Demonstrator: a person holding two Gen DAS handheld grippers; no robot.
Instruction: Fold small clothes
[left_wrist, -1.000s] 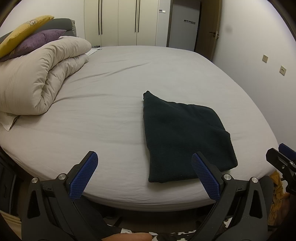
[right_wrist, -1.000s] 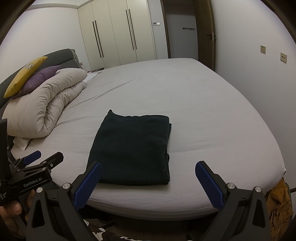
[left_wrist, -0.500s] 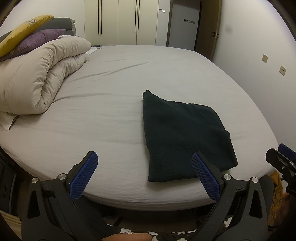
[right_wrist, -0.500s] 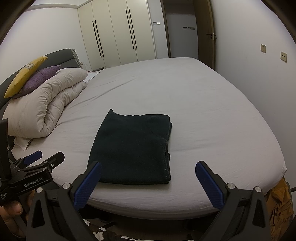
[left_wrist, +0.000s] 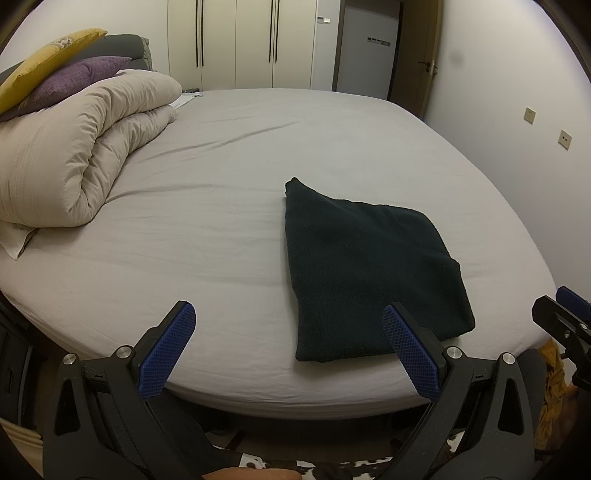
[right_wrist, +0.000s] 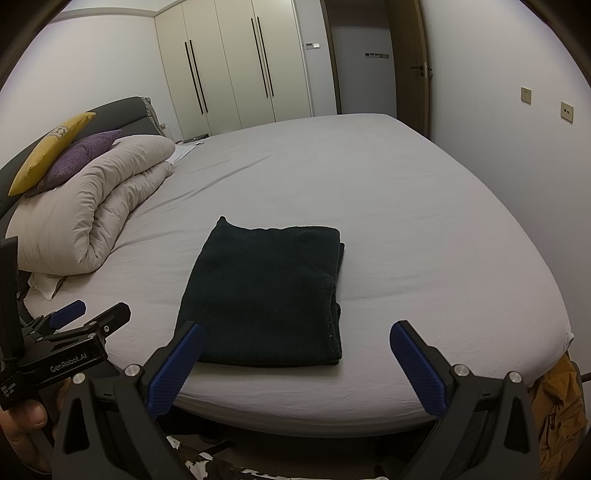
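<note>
Folded dark garment (right_wrist: 269, 295) lies on bed (right_wrist: 424, 229) dead ahead of right hand-held gripper (right_wrist: 295, 360), long axis running away; left hand-held gripper (left_wrist: 288, 345) sits off to its left. Both released, holding nothing.

My left claw (left_wrist: 291, 350) and my right claw (right_wrist: 295, 365) are black with blue dotted pads, the folded cloth (right_wrist: 269, 295) is very dark green, the bed sheet (right_wrist: 406, 229) is light grey, the quilt (left_wrist: 74, 155) is cream, and the pillows are yellow (left_wrist: 44, 66) and purple (left_wrist: 74, 79).
</note>
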